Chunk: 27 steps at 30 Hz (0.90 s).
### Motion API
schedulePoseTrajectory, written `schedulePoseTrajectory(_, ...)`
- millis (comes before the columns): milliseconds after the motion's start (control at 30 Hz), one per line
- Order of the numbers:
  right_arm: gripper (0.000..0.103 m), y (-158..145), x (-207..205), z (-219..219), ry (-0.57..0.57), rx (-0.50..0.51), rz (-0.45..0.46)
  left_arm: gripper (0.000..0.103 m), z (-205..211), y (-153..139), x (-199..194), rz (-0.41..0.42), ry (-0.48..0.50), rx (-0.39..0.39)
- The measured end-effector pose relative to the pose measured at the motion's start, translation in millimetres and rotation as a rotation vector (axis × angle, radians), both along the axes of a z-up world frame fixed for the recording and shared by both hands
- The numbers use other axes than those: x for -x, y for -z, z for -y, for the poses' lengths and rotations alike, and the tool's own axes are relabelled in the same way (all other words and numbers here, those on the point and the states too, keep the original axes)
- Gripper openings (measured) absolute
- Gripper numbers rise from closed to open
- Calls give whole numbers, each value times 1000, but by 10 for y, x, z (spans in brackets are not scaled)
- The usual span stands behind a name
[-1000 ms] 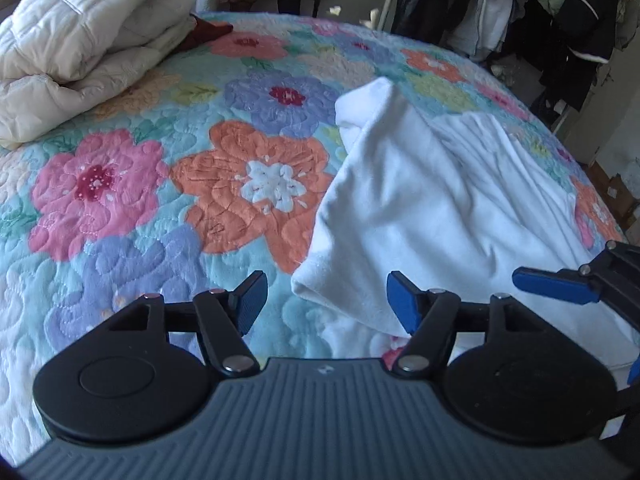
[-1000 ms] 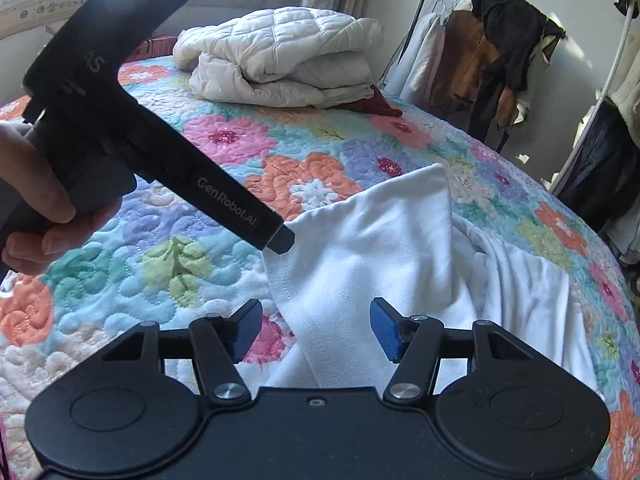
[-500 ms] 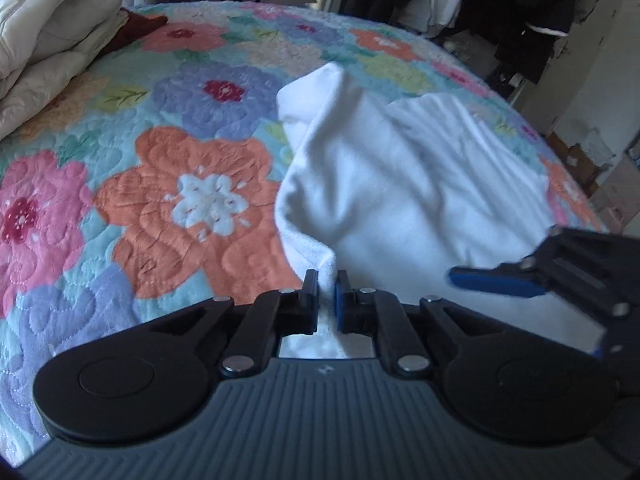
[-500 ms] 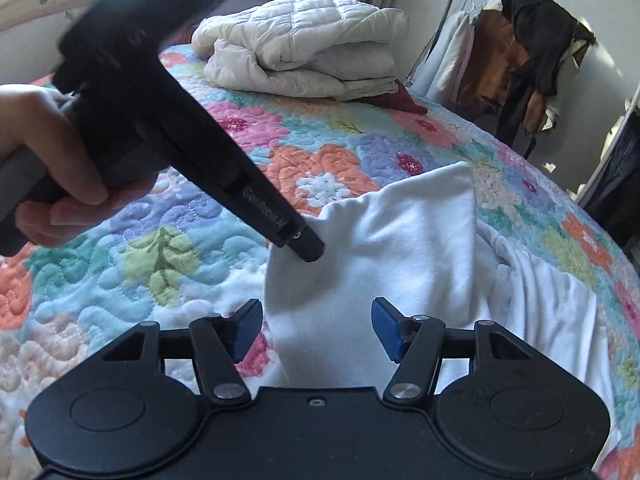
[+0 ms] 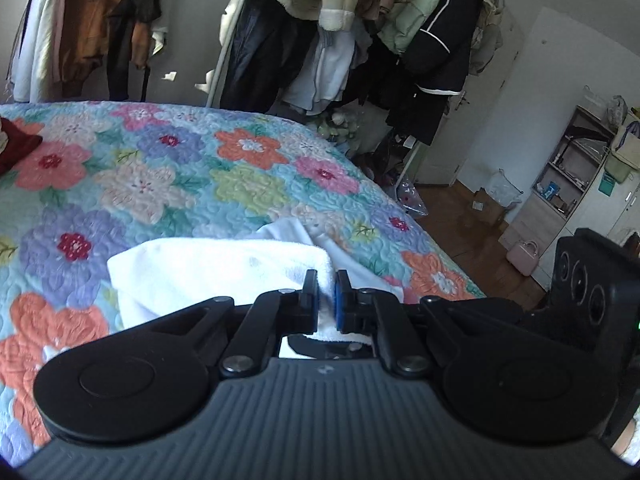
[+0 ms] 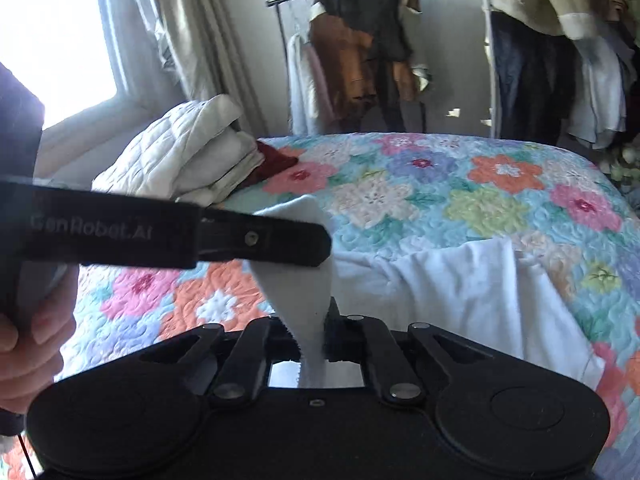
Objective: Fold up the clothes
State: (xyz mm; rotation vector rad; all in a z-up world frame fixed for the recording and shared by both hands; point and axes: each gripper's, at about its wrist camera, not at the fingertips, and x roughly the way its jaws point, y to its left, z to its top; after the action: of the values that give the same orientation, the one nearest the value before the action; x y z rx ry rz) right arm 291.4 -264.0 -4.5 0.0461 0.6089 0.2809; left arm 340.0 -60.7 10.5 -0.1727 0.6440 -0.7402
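being pinched by the left gripper (image 5: 328,295) and the right gripper (image 6: 307,334), fingers closed on cloth, the white garment (image 6: 460,280) is being lifted off the bed (image 6: 440,184). both edges are being held, probably so a fold can be carried across.

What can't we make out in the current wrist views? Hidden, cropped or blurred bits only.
- White garment, left wrist: the near part is hidden behind the left claw, so its type and fold state are unclear.
- Right claw, right wrist: cloth covers its left fingertip.
- Clothes rack, right wrist: motion-blurred, single items unreadable.
- Maroon cloth, left wrist: cut off by the left edge.
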Motion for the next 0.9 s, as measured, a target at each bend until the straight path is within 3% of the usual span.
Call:
schedulePoseTrajectory(67,6,-17,-42,141,39,30,13,17,63,33,-51,14,-6,3)
schedulePoseTrajectory(133,6,33,-170,303,68,43,-2,52,93,90,-107,26,-27,9)
schedulePoseTrajectory(167,6,74,-256,380,81,51,-11,55,89,140,-141,32,-42,7)
schedulePoseTrajectory(367,6,443,-788,788,139,70,-83,55,-45,653,-543,-70,-124,-68)
schedulePoseTrajectory(533,6,607,-1086,945,159,162,-61,55,-237,1003,-856,-116,-211,-135)
schedulePoseTrajectory(767,5,617,-1338,990,161,248,13,55,-284,1280,-1077,-140,-246,-178)
schedulePoseTrajectory(900,5,642,-1508,1080,180,223,-7,55,-256,1340,-1128,-121,-271,-221)
